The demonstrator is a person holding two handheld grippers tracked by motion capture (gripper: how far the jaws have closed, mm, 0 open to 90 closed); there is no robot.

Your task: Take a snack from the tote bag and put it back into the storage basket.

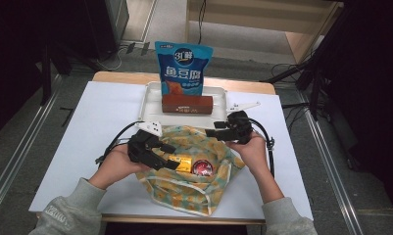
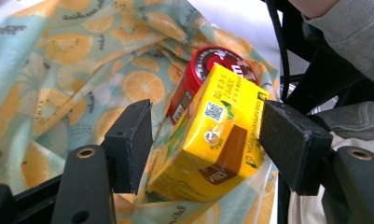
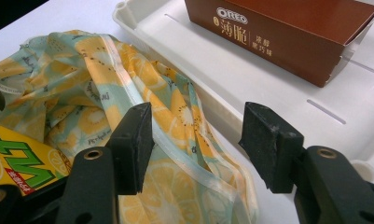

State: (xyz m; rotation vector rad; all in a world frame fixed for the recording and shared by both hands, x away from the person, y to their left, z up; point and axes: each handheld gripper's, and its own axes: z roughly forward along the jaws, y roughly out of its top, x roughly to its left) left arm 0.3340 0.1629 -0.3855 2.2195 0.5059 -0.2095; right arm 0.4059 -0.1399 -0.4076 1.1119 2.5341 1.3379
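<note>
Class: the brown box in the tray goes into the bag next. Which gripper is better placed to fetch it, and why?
Right. The right gripper is open beside the tray and faces the brown box. The left gripper straddles the yellow carton inside the bag.

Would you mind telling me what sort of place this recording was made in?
Probably a lab or studio set up for recording: a white-topped table on a grey floor, cables trailing behind it, and snack props on a white tray.
</note>
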